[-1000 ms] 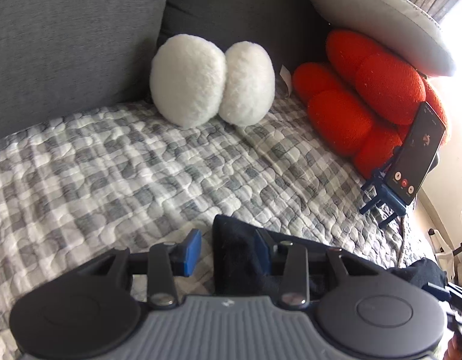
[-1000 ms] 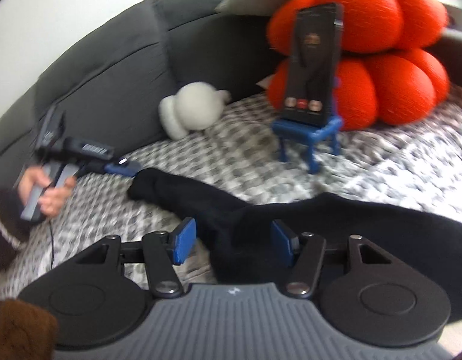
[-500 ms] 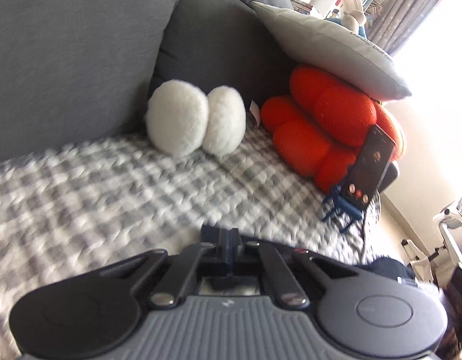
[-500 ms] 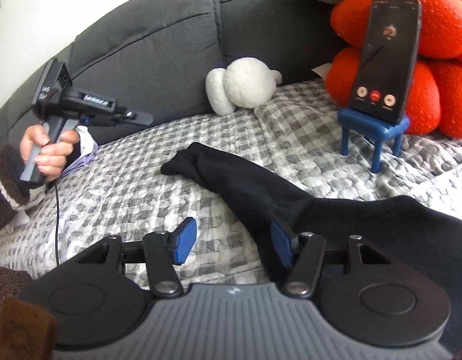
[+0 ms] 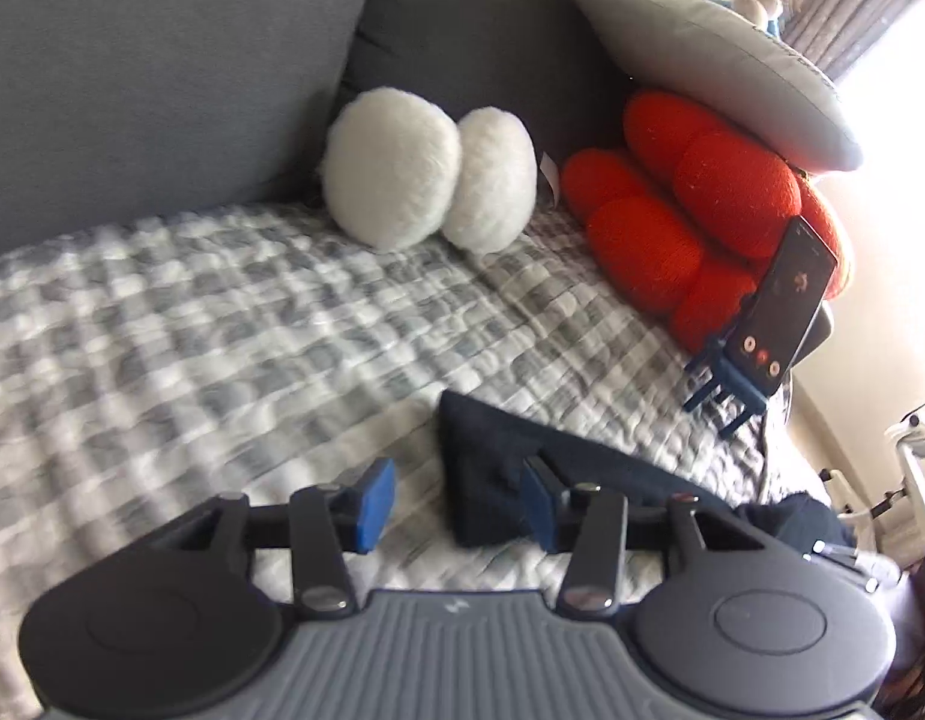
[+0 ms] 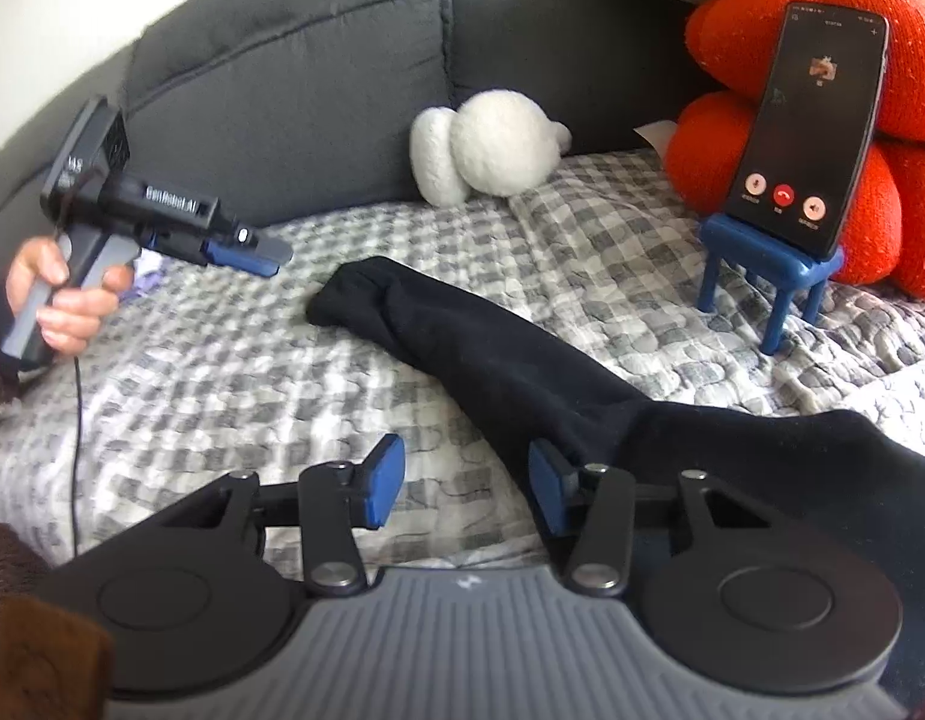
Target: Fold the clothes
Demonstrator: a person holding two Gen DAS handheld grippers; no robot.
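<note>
Both tongs hold nothing: left opening, right closing by black garment.

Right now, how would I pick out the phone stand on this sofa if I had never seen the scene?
Start at the grey sofa and follow its checked quilt to the pile of round orange cushions. Just in front of them stands the phone stand, shaped like a tiny chair. It is the only blue piece on the quilt, and a dark phone leans upright on it.
</note>
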